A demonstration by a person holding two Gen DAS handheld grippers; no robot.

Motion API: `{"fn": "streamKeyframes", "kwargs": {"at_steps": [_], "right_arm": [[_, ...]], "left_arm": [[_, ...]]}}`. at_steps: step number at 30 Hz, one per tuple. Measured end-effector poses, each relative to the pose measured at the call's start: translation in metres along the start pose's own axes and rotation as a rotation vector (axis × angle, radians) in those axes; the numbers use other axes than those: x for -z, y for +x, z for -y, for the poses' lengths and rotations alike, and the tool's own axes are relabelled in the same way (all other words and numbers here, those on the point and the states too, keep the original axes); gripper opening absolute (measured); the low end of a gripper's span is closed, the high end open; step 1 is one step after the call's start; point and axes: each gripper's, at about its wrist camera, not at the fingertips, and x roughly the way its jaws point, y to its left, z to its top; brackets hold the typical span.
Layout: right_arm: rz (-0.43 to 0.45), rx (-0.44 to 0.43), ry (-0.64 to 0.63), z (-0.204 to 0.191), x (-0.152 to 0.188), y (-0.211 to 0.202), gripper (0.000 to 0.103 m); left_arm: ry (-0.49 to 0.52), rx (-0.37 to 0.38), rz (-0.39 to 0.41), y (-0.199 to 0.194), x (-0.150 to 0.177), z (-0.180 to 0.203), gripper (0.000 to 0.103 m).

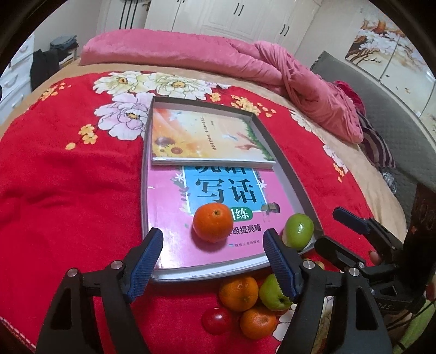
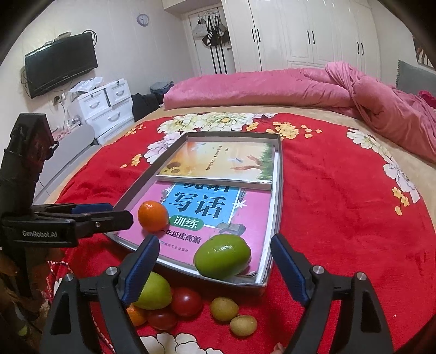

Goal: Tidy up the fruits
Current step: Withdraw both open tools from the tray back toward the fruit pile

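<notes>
Both hand-held grippers, left [image 1: 212,261] & right [image 2: 215,261], angled down, jaws apart, nothing gripped.

A bed [image 2: 340,223] fills most of the room, spread with a red flowered blanket [image 2: 327,190] over a beige sheet, and a pink quilt [image 2: 259,87] lies bunched along its far side. Behind it stand white wardrobes [image 2: 308,32] with dark handles. A black TV [image 2: 60,64] hangs on the cream wall above white drawer units [image 2: 106,106], near a round wall clock [image 2: 142,19]. Bags hang on what looks like a door [image 2: 212,35]. A tree painting [image 1: 381,46] hangs above the grey headboard [image 1: 354,81].
</notes>
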Motion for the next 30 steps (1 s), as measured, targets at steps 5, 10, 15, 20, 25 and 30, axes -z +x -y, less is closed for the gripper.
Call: {"fn": "streamKeyframes", "kwargs": {"at_steps": [5,10,15,20,25,30], "right_arm": [[0.011,-0.003,0.003,-0.001,0.000,-0.004,0.088],[0.023,-0.007,0.004,-0.002,0.000,-0.009,0.089],[0.023,-0.008,0.000,-0.003,0.001,-0.013,0.091],[0.029,-0.006,-0.014,-0.007,0.003,-0.018,0.095],[0.024,-0.014,-0.037,-0.013,0.005,-0.022,0.095],[0.021,-0.016,-0.064,-0.020,0.007,-0.025,0.097]], "left_arm": [[-0.021,0.008,0.006,-0.008,0.001,-0.005,0.078],[-0.025,-0.001,0.010,-0.015,0.003,-0.007,0.078],[-0.019,-0.002,0.000,-0.020,0.008,-0.007,0.078],[0.006,0.000,-0.030,-0.025,0.020,-0.004,0.078],[0.040,0.011,-0.065,-0.027,0.035,0.003,0.078],[0.077,0.007,-0.102,-0.023,0.047,0.010,0.078]]}}
